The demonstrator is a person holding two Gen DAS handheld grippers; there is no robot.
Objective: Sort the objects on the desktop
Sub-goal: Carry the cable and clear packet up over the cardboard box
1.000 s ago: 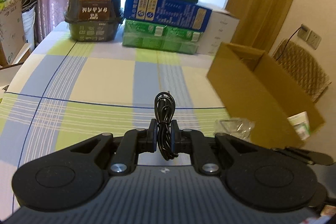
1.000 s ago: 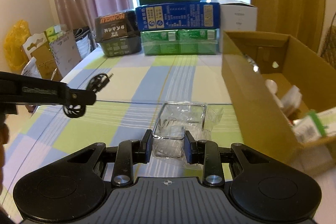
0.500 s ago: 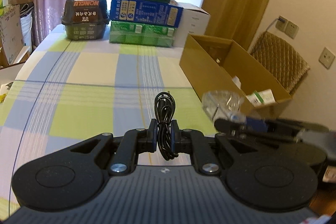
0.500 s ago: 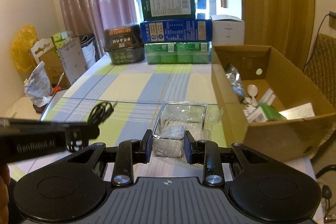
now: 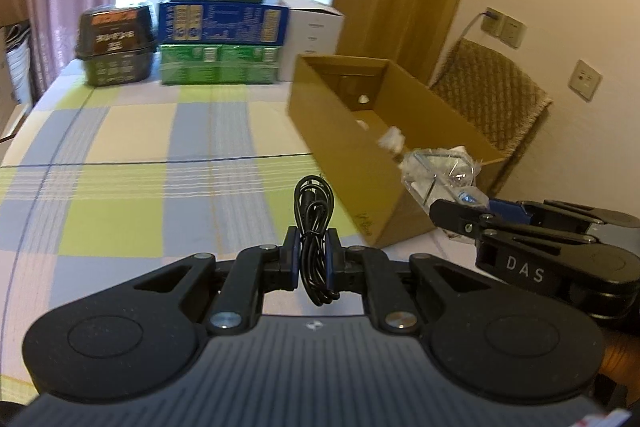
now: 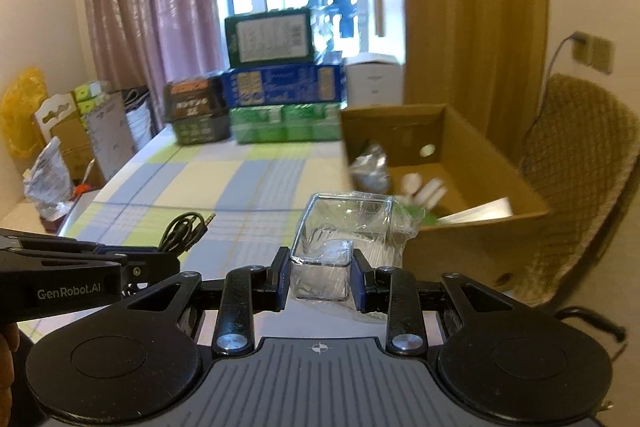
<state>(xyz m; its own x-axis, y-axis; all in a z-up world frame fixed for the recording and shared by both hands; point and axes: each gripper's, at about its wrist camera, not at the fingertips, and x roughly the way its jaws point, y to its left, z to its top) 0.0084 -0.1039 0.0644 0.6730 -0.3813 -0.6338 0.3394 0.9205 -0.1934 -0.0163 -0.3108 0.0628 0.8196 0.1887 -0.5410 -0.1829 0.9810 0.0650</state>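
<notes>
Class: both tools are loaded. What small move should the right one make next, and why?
Probably carry the plastic-wrapped clear container forward over the cardboard box: the right tool grips it near the open box, which already holds items.

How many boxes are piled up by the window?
3: a dark green box on top, a blue box in the middle, a bright green box at the bottom. More may hide behind.

Two hand-held grippers (left (image 5: 312, 263), right (image 6: 319, 279)), one coiled black cable (image 5: 314, 227), one clear plastic-wrapped container (image 6: 344, 231), one open cardboard box (image 6: 480, 163), four stacked cartons (image 5: 222, 27), one white box (image 5: 310, 35) and one wicker chair (image 6: 580, 155) are counted.
</notes>
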